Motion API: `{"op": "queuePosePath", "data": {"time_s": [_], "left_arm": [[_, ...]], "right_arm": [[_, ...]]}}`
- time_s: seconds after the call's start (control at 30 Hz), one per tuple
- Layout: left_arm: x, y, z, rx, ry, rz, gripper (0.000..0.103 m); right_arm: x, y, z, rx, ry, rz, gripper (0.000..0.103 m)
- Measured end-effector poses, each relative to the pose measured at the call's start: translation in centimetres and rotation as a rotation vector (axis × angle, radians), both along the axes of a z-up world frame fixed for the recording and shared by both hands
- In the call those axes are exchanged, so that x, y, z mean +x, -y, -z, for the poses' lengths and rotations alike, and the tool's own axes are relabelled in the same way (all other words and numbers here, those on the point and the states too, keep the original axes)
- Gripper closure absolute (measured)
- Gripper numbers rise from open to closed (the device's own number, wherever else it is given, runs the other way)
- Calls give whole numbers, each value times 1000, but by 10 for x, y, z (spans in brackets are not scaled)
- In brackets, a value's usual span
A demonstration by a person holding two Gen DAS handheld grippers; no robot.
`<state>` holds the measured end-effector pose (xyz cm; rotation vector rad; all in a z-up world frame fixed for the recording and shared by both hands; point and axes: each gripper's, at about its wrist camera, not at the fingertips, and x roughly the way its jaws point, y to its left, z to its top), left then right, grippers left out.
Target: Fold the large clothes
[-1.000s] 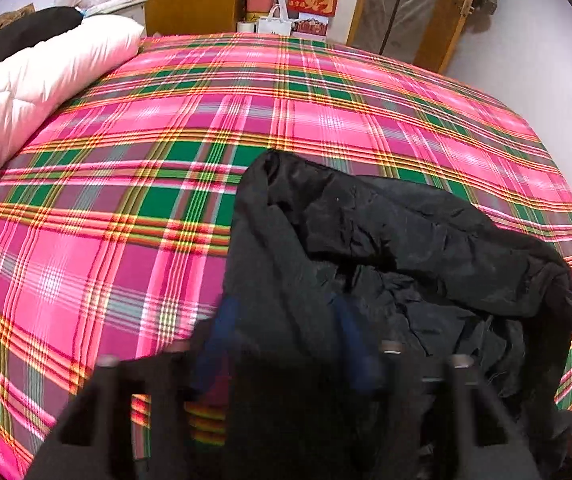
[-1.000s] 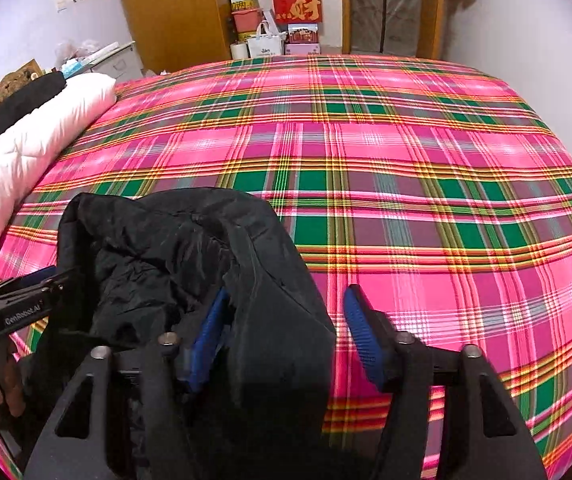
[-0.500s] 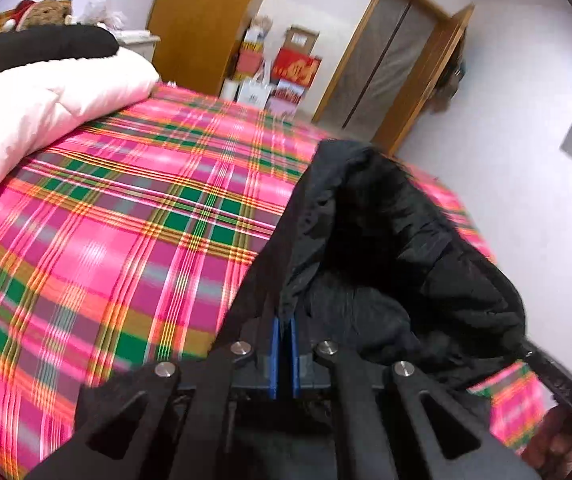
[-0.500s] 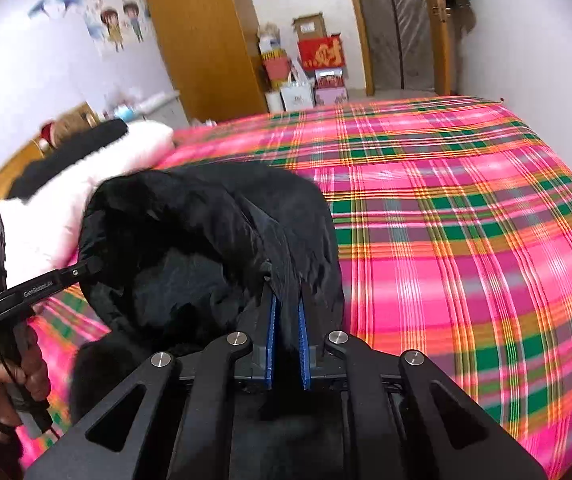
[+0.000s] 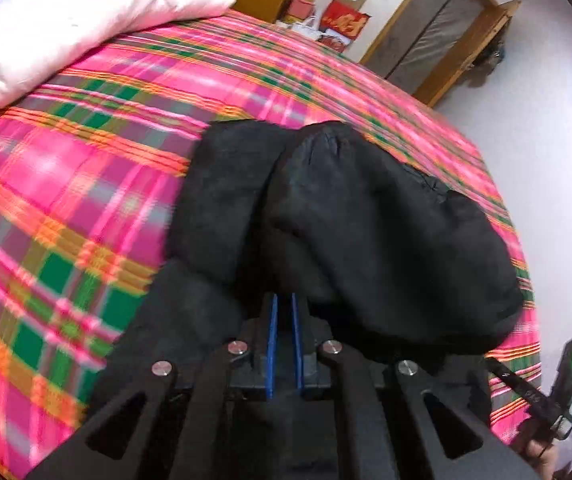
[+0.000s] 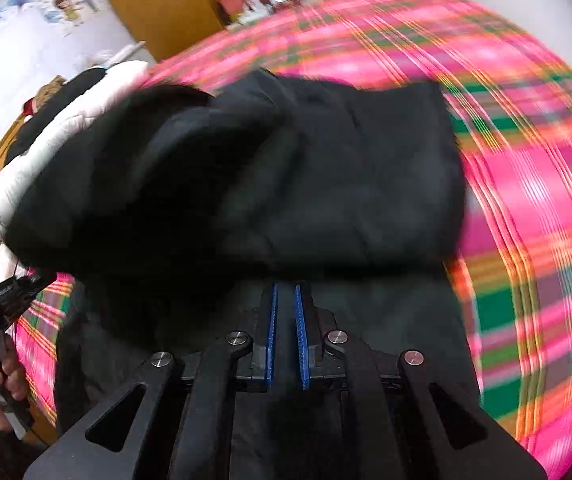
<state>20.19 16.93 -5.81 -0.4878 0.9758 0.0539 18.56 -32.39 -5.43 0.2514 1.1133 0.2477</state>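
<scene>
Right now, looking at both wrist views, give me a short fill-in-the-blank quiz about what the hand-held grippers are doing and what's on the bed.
1. Both hand-held grippers, left and right, are shut on a ____ garment.
2. The bed cover is mostly ____ plaid.
3. In the left wrist view, the white pillow lies to the garment's ____.

Answers: black; pink; left

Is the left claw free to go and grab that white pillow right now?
Probably not: the left claw is shut on the black jacket, which it would drag toward the pillow.
</scene>
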Motion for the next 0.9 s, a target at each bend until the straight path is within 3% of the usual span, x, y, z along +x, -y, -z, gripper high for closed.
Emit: {"op": "queuePosePath", "data": {"time_s": [0.1, 0.13, 0.27, 0.33, 0.43, 0.5, 0.57, 0.63, 0.77, 0.9], "left_arm": [[-11, -12, -19, 41, 49, -64, 95], [-7, -12, -29, 40, 80, -74, 91], [25, 19, -59, 36, 238, 44, 51], [46, 37, -55, 16, 242, 105, 51], [69, 56, -15, -44, 127, 189, 51], [73, 65, 24, -79, -28, 202, 52], [73, 70, 49, -115, -110, 222, 51], [75, 72, 58, -119, -122, 231, 51], [84, 75, 70, -93, -80, 230, 51], [77, 88, 69, -15, -31, 234, 50]], "right_arm": [[-3, 11, -21, 17, 33, 46, 91], [1, 10, -29, 23, 55, 45, 91], [29, -26, -74, 47, 201, -31, 87], [45, -52, -84, 45, 244, -76, 86], [59, -88, -69, 44, 235, -166, 81], [65, -105, -26, -40, 137, -196, 75], [65, -106, 15, -73, 57, -198, 75], [55, -99, 37, -46, 59, -180, 75], [53, -103, 43, -86, 85, -176, 75], [59, -113, 42, -136, 66, -209, 75]]}}
